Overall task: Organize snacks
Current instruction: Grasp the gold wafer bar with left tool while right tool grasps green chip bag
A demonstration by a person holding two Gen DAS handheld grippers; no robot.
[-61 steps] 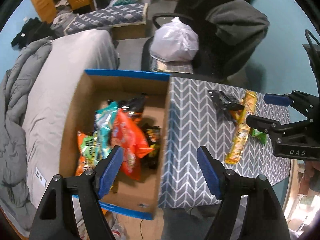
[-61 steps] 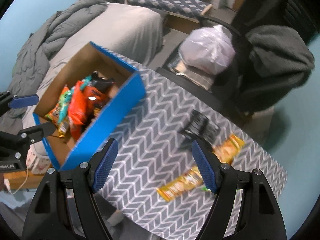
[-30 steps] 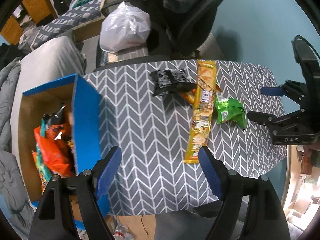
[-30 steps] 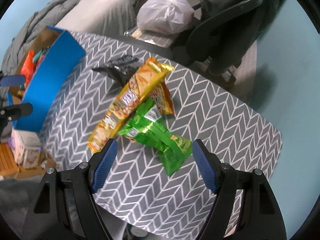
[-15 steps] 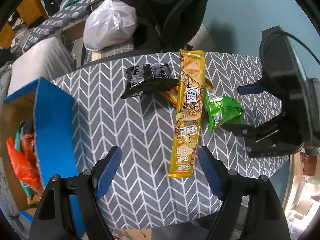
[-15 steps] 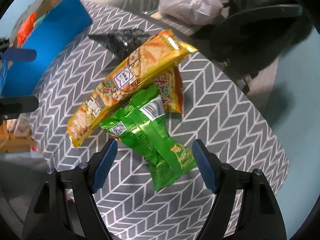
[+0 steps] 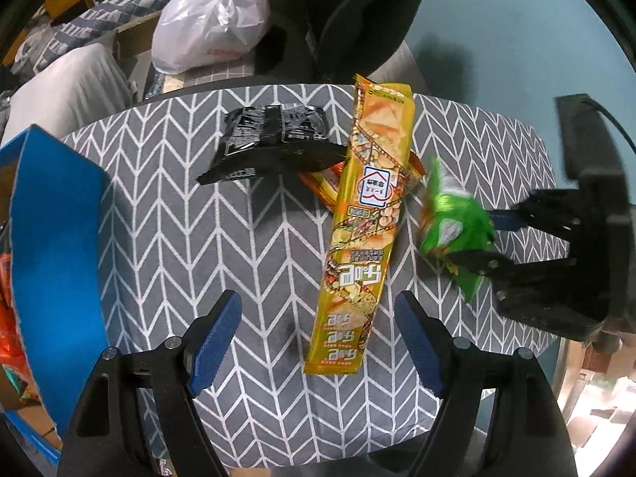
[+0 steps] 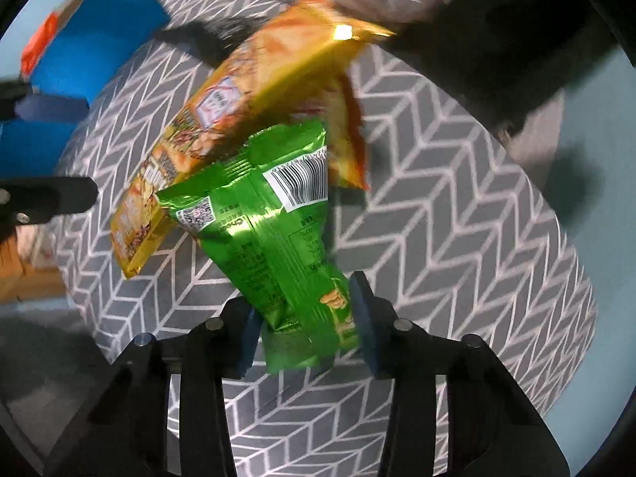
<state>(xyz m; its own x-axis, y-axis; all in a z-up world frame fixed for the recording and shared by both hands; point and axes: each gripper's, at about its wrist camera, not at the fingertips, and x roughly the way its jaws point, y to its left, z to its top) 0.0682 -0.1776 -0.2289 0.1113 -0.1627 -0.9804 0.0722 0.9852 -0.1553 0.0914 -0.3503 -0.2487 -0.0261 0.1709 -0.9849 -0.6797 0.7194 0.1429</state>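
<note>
My right gripper (image 8: 304,320) is shut on a green snack bag (image 8: 274,230) and holds it tilted above the table; the bag (image 7: 453,222) and the gripper (image 7: 489,238) also show at the right of the left wrist view. My left gripper (image 7: 318,342) is open and empty over the near end of a long yellow snack pack (image 7: 365,230). A black snack bag (image 7: 270,139) and an orange packet (image 7: 322,185) lie beside the yellow pack. The blue cardboard box (image 7: 55,246) with snacks stands at the left.
The grey chevron table (image 7: 198,238) ends close on the right and near sides. A dark office chair (image 7: 349,20) and a white plastic bag (image 7: 206,20) sit behind it. A bed with grey bedding (image 7: 59,83) is at the far left.
My right gripper has closed on the green bag and lifted its end off the table. My left gripper has swung from the box toward the yellow pack.
</note>
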